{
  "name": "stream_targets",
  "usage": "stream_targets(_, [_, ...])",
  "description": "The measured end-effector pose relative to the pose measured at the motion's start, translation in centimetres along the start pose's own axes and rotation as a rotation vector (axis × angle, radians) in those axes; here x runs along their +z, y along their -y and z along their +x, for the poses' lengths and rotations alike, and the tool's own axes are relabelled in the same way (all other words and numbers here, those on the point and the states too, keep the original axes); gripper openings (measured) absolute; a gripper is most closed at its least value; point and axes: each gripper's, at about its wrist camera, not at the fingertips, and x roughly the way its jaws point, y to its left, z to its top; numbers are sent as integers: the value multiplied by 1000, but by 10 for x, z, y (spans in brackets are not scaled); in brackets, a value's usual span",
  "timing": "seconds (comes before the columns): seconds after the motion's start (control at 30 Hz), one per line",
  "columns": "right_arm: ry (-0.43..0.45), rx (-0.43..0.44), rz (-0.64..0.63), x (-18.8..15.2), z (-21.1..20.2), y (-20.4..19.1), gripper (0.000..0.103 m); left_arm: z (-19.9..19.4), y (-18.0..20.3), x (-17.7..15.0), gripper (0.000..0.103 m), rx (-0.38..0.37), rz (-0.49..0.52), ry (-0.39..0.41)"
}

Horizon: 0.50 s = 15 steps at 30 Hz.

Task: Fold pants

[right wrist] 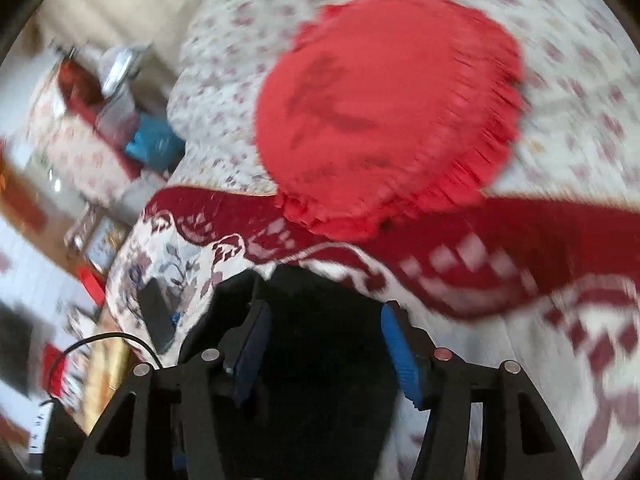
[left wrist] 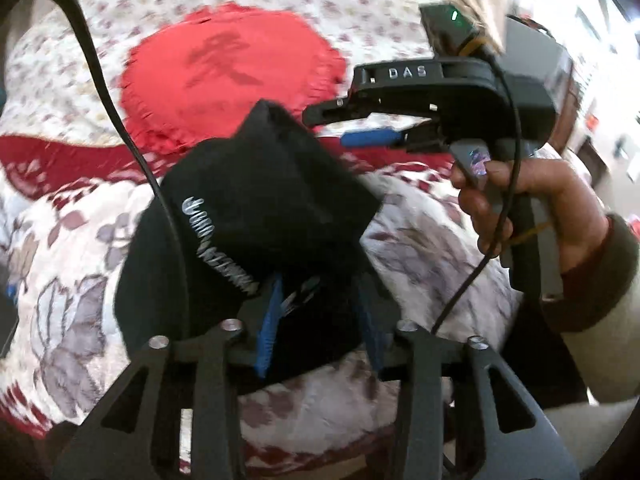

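Note:
The black pants (left wrist: 256,200), a folded bundle with white lettering, rise out of my left gripper (left wrist: 318,320). Its blue pads (left wrist: 267,332) are closed on the lower part of the cloth. In the left wrist view my right gripper (left wrist: 326,128) hangs at the upper right beside the bundle's top corner, jaws apart with nothing between them. A hand (left wrist: 532,208) holds its handle. In the blurred right wrist view my right gripper (right wrist: 324,312) stands wide open. The pants (right wrist: 320,380) show as dark cloth under and between its fingers, and neither pad presses on them.
The bed has a floral cover (left wrist: 80,280) with a dark red band (right wrist: 520,236). A round red cushion (left wrist: 236,64) lies behind the pants. A black cable (left wrist: 100,72) crosses the left of the left wrist view. Cluttered boxes and a blue bag (right wrist: 152,140) stand beside the bed.

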Motion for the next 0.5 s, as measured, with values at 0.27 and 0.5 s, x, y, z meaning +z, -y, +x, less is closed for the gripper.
stream_targets(0.27, [3, 159, 166, -24, -16, 27, 79, -49, -10, 12, 66, -72, 24, 85])
stream_targets(0.5, [-51, 204, 195, -20, 22, 19, 80, -43, -42, 4, 66, 74, -67, 58])
